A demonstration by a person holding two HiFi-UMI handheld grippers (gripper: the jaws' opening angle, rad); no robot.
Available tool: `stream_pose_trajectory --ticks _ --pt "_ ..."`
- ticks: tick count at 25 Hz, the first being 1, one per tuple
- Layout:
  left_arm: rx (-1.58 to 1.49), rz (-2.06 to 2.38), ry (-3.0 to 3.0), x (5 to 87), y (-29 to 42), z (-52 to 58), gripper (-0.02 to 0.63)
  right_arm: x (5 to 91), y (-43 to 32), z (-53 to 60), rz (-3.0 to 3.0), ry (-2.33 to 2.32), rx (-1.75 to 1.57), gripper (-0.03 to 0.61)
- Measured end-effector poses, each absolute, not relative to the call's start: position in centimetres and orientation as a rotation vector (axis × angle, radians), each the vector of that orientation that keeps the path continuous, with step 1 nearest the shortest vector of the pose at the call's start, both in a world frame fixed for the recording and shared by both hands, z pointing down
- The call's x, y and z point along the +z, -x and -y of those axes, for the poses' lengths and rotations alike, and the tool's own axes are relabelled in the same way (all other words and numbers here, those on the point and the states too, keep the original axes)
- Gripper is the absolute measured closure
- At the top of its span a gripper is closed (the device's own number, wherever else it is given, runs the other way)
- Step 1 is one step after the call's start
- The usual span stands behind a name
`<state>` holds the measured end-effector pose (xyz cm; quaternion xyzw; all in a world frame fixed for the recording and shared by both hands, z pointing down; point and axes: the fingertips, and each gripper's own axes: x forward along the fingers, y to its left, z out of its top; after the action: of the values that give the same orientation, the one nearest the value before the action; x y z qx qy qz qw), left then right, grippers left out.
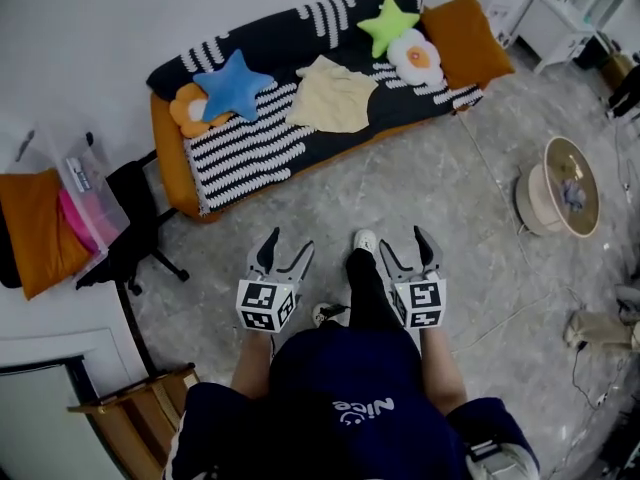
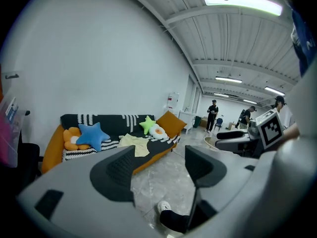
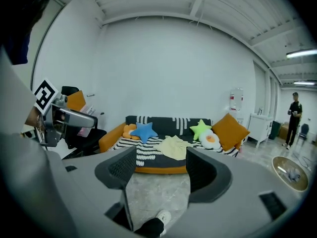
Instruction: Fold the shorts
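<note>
Pale yellow shorts [image 1: 331,94] lie spread on the sofa [image 1: 240,153], which wears a black and white striped cover; they also show as shorts [image 2: 132,143] and shorts [image 3: 174,146] in the gripper views. My left gripper [image 1: 285,250] and right gripper [image 1: 407,246] hover side by side over the grey floor, well short of the sofa, pointing towards it. Both stand open with nothing between their jaws. A person's shoe [image 1: 365,240] sits on the floor between them.
On the sofa rest a blue star cushion [image 1: 235,83], a green star cushion [image 1: 388,23], an egg cushion [image 1: 417,57] and an orange pillow [image 1: 466,36]. A black chair [image 1: 135,230] stands left, a round fan [image 1: 565,188] right. Cables trail over the floor. People stand far back.
</note>
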<state>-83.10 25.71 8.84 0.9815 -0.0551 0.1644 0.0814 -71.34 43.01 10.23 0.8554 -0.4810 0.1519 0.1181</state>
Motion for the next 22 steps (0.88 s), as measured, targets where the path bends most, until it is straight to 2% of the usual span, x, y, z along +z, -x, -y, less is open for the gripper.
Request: stream_pose_trajectory --ticks 7,17,22 --pt "0.53 0.259 -2.886 9.6 75.8 -21.8 0.301 11.4 61.8 -38.3 1.478 -2.494 0.479 0.307" --pt "0.591 0.428 -2.774 10.7 63.0 -16.5 0.302 11.8 47.9 -30.6 1.653 -2.346 0.515 0.319" --pt "0.63 0.483 -2.754 11.6 58.8 -15.1 0.305 12.5 43.0 -28.7 1.697 -2.292 0.532 0.319"
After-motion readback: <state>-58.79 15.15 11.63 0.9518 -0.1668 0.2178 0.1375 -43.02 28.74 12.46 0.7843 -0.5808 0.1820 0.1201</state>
